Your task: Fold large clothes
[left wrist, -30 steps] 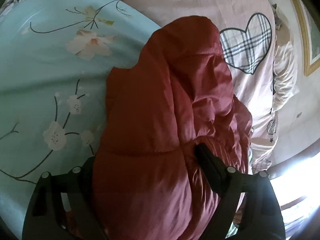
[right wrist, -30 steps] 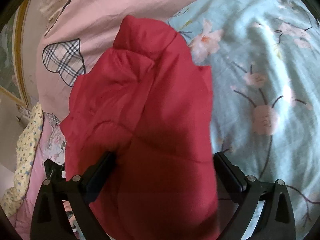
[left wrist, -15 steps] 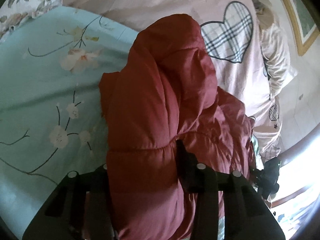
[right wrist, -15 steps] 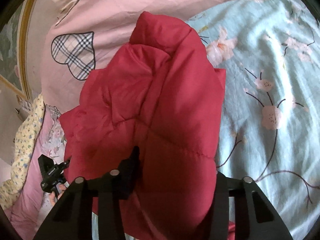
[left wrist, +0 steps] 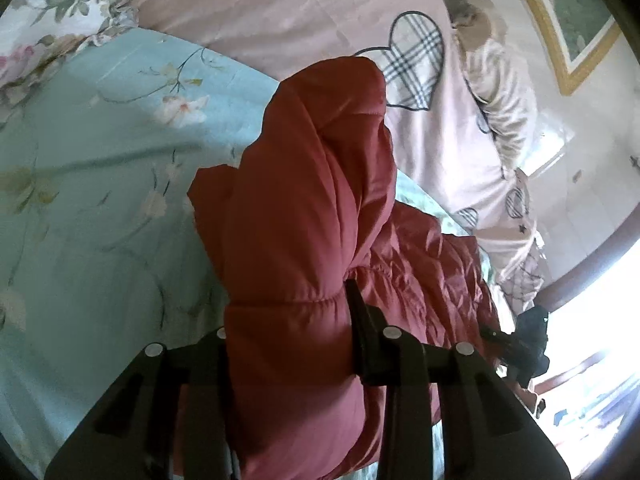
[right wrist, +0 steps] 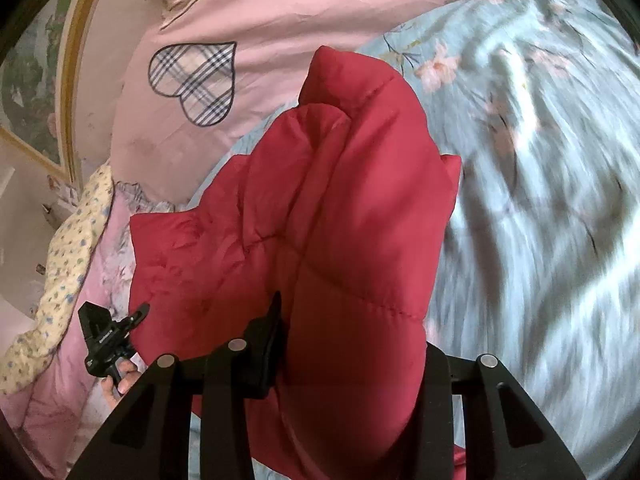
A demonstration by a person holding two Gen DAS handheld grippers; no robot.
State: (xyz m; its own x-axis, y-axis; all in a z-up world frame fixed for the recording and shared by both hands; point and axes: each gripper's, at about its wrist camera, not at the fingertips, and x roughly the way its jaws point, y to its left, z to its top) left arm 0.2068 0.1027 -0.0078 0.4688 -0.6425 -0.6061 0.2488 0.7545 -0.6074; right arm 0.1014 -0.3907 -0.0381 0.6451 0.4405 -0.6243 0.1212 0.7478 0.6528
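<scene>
A puffy red down jacket [left wrist: 304, 208] lies bunched on a light blue floral bedsheet [left wrist: 92, 200]. My left gripper [left wrist: 288, 312] is shut on a thick fold of the jacket near its edge; one finger [left wrist: 360, 320] shows, the other is hidden behind the fabric. In the right wrist view the same jacket [right wrist: 340, 208] fills the middle, and my right gripper [right wrist: 348, 328] is shut on another thick fold of it, with one finger [right wrist: 268, 332] visible. The jacket hangs forward from both grips onto the sheet [right wrist: 540, 200].
A pink duvet with plaid hearts [left wrist: 416, 60] lies beyond the jacket, also in the right wrist view [right wrist: 196, 80]. A framed picture [left wrist: 568, 12] hangs on the wall. A yellow dotted cloth [right wrist: 68, 264] lies at the bed's edge. The other gripper [right wrist: 104, 336] shows at lower left.
Both grippers have closed from wide open onto folds of the red jacket and lifted it. The views have shifted, so the jacket sits lower and more bunched.
</scene>
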